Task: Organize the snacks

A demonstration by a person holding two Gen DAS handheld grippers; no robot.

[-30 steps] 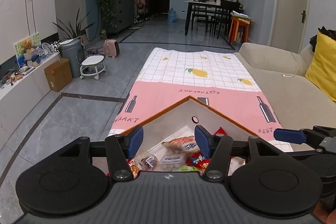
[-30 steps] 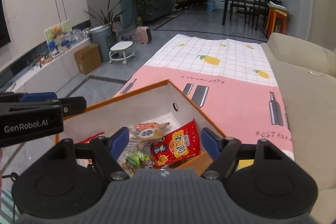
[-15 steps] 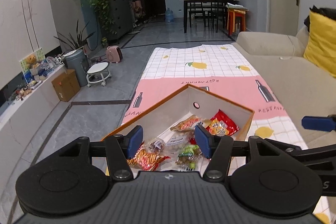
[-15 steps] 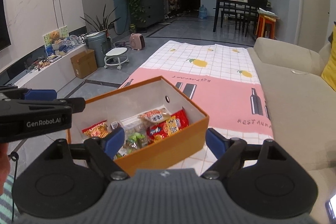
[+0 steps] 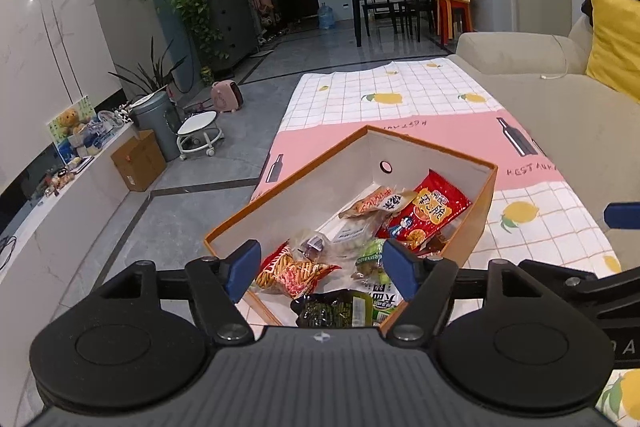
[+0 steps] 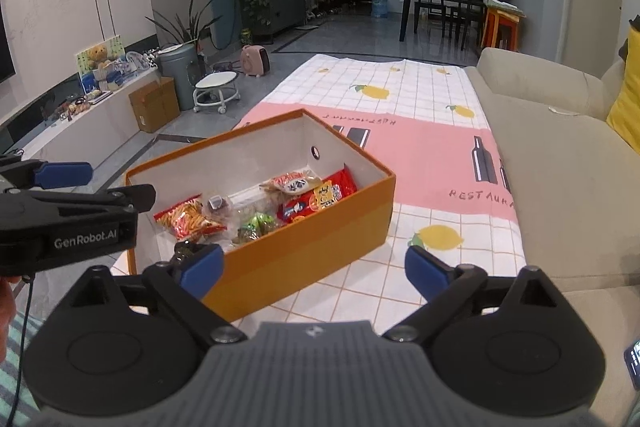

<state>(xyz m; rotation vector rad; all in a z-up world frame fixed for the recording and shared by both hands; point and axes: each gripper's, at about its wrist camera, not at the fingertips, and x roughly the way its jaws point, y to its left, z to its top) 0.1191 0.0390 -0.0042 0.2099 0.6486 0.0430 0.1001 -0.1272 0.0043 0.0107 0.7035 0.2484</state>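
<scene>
Snacks (image 6: 256,211) fill orange box (image 6: 304,251) at cloth's (image 6: 420,155) left edge.

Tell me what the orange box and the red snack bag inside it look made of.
Orange box: likely cardboard, matte orange outside, plain white inside, thin stiff walls with a punched hole. Red snack bag: probably glossy plastic film, judging by its sheen and crinkles.

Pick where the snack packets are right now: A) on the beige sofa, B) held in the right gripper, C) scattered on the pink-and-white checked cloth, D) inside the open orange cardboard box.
D: the snack packets lie inside the open orange cardboard box, which sits on the pink-and-white checked cloth.
</scene>
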